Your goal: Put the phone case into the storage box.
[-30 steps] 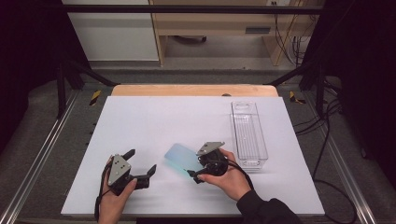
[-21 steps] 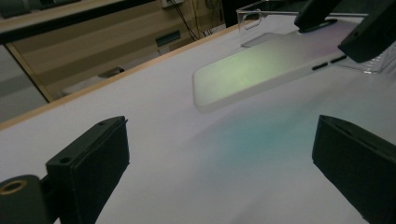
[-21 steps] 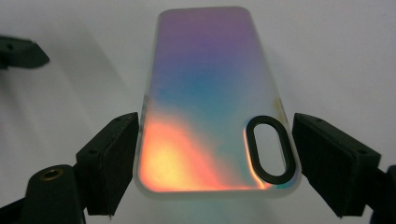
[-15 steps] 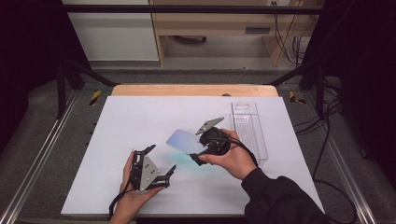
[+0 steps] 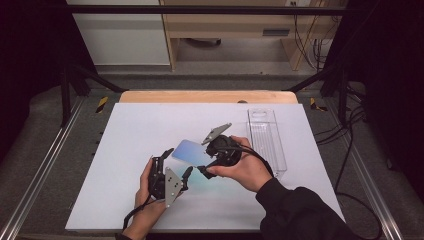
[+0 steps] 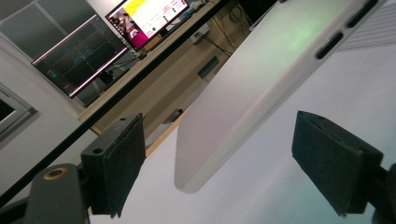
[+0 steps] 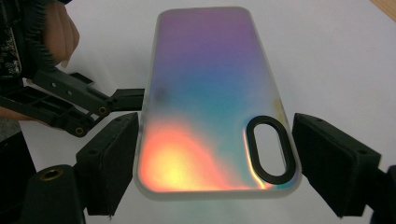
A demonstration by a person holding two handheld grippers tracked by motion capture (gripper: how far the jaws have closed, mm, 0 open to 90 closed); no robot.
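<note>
An iridescent phone case [image 5: 187,151] with a black-rimmed camera cut-out hangs tilted just above the white table [image 5: 125,135]. My right gripper [image 5: 204,159] is shut on it across its width; in the right gripper view both pads press the case [image 7: 215,93] near the cut-out end [image 7: 215,172]. My left gripper [image 5: 178,161] is open just left of the case. In the left gripper view a rounded corner of the case [image 6: 261,93] floats between and beyond the two spread pads [image 6: 233,172]. One left fingertip [image 7: 128,99] reaches the case's long edge.
A clear plastic tray [image 5: 266,140] lies lengthwise at the table's right side. A wooden strip [image 5: 207,96] borders the far edge. Black frame bars [image 5: 75,75] and cables [image 5: 350,130] stand around the table. A lit monitor [image 6: 144,16] stands in the background.
The right gripper lifted the case and carried it away from the person. The left gripper moved right and forward, up to the case's left edge.
</note>
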